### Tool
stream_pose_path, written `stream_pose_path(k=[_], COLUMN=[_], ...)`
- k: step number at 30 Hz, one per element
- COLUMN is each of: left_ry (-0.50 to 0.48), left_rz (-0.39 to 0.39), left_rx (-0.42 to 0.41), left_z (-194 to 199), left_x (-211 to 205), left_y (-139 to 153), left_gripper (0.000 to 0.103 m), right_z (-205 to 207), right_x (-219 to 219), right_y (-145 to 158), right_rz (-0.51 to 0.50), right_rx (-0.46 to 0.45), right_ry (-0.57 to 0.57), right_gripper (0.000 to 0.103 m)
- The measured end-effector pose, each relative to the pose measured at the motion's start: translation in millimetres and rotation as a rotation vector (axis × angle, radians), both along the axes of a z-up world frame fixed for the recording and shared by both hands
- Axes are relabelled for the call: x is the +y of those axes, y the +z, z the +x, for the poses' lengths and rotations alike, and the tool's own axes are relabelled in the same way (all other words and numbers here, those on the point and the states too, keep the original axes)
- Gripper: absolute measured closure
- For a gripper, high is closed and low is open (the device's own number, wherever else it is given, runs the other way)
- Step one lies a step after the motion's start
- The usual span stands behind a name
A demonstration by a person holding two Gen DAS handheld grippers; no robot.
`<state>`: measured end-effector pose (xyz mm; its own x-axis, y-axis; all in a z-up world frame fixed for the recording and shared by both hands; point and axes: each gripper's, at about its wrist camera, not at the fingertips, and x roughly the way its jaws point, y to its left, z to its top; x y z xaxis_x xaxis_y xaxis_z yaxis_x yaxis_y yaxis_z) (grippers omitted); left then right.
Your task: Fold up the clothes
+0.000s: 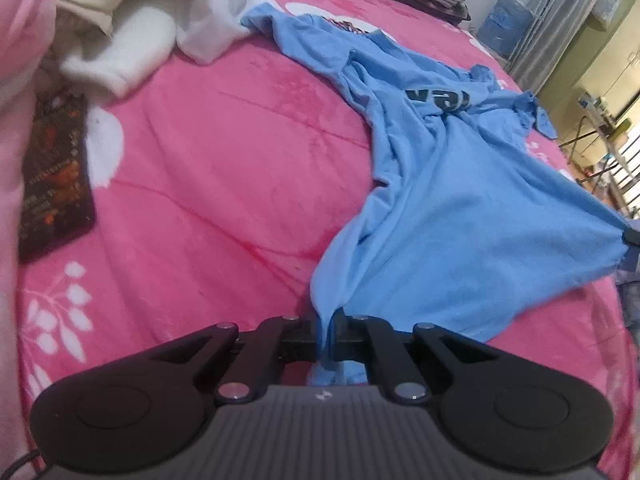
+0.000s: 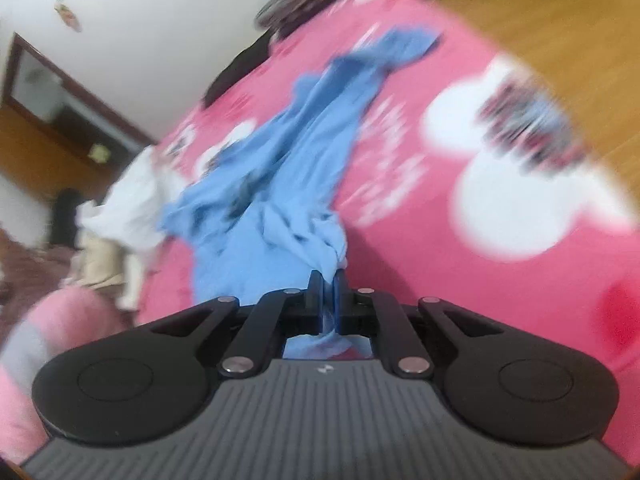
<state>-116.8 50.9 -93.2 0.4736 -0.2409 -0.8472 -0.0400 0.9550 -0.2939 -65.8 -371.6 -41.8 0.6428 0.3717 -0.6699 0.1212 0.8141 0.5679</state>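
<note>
Holding the blue T-shirt [image 1: 460, 208] by two points of its edge, both grippers are working to spread it over the pink bed cover [image 1: 208, 184]. At the bottom centre of the left wrist view, the left gripper [image 1: 328, 334] is pinching a narrow tuck of hem, its fingers [image 1: 348, 336] closed tight on the cloth. At the far right edge of that view another corner is being drawn taut toward a dark tip, apparently the other tool. In the right wrist view the right gripper [image 2: 329, 300] is likewise clamped on a bunched fold of the shirt, which is trailing toward the upper centre, crumpled and twisted.

To do this well, the two hands are probably best drawn apart evenly until the hem is running straight, then lowered together so the body is lying flat, print side down or up as wanted. Pulling hard risks slipping the thin pinch. The white garment [image 1: 160, 28] at upper left is lying near one sleeve and could be caught.
</note>
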Motion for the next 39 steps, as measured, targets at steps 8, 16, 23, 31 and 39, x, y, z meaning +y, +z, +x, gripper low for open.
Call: stream_pose_path(k=[8,16,23,31,39], left_ry=[-0.057,-0.093,-0.084,-0.135,-0.268], left_rz=[-0.104,-0.155,-0.199,-0.215,-0.351], left_rx=[0.071,0.118,0.142,0.134,0.091], left_z=[0.0,-7.4,-13.0,-24.7,-32.3], left_x=[-11.2,-14.6,-13.4,-18.3,-10.6], left_y=[-4.9,-16.8,-22.9,-13.2,-6.5], left_gripper=[0.097,0.076,0.075,0.1,0.1], right_z=[-0.9,-21.2,-23.8,49.8,82.8], right_x=[-34.7,3.5,77.1,167.7,249.7], right_y=[-2.1,-3.3,4.0,21.2,7.5], right_rz=[-0.226,-0.425,-0.389,-0.314,-0.292], right_rx=[0.092,0.028,-0.151,-0.273,-0.278], right_ry=[-0.062,0.007,0.35,0.585,0.797], right_gripper=[0.099,0.095,0.09,0.09,0.09])
